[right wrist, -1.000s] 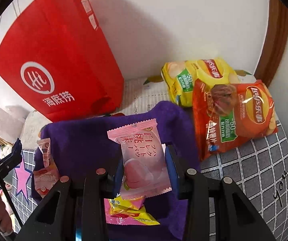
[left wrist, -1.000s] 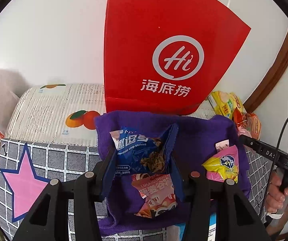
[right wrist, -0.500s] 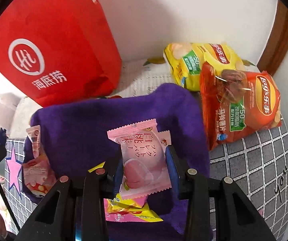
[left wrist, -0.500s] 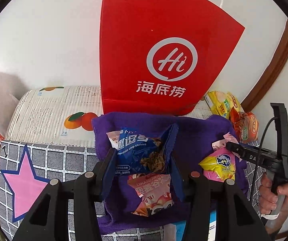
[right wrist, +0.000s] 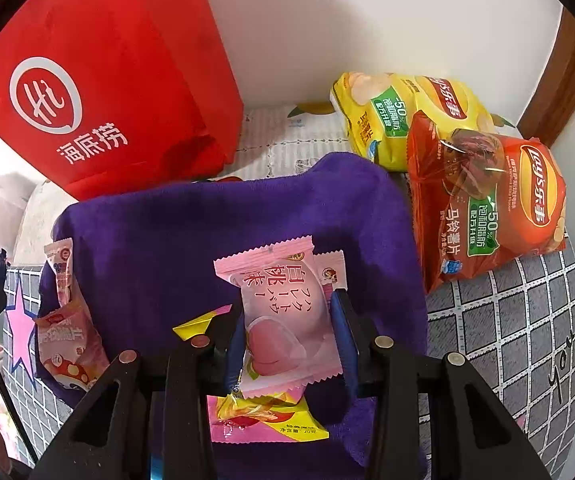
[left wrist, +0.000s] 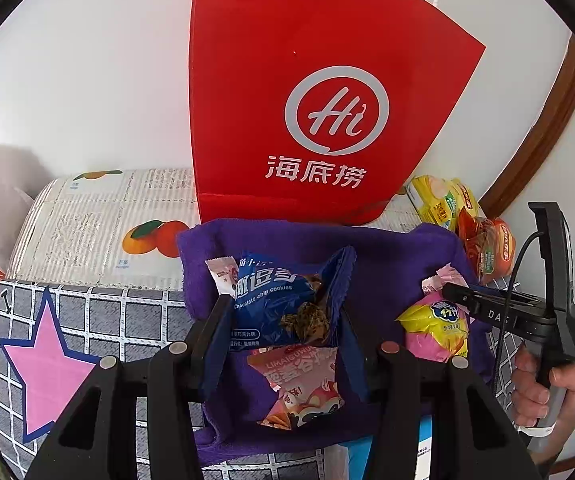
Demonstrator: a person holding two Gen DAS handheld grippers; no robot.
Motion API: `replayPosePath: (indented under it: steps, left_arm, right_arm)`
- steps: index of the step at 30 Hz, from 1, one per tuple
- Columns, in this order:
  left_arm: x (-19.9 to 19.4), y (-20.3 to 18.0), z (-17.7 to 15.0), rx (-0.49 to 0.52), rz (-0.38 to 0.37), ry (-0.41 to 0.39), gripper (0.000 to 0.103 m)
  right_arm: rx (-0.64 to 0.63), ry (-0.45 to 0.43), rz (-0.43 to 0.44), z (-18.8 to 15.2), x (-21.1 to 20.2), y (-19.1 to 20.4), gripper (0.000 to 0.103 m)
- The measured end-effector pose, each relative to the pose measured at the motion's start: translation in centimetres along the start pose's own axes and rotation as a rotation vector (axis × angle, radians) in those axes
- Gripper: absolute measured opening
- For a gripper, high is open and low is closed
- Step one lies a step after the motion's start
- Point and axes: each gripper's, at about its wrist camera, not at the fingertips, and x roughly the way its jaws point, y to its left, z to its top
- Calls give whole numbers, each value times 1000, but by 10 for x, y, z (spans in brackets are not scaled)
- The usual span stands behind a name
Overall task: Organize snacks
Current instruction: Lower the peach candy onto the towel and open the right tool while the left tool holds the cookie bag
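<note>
Blue pads on our left gripper [left wrist: 283,316] press from both sides on a blue chocolate chip cookie packet [left wrist: 275,300], jaws partly closed around it and holding it above the purple towel [left wrist: 391,256]. Our right gripper [right wrist: 287,328] has its jaws drawn in narrow on a pink peach-print packet [right wrist: 283,312], pinched upright between the blue pads over the same towel. On the towel we see a pink packet with a cartoon mushroom [left wrist: 303,384] just below the cookie packet, a small pink-and-white sachet [left wrist: 221,274] behind it, and a yellow-and-pink packet [right wrist: 263,416] lying under the right jaws. A red paper bag [left wrist: 319,112] stands upright behind the towel against the white wall; we cannot see into it. A yellow chip bag [right wrist: 403,116] and an orange chip bag [right wrist: 487,208] lie on the checked surface [right wrist: 503,312] just right of the towel, overlapping each other.
</note>
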Motion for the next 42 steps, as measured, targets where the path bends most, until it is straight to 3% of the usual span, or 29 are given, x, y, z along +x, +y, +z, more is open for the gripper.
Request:
replayPosePath:
  steps: [15,42]
  left_arm:
    - [1,0,-1,5,0,2,48]
    - [15,-1,-4,6,16,40,48]
  right_arm:
    - [-47,5,-47,-1,5,4,43]
    - [-70,-54,-19,0,-24,11,60]
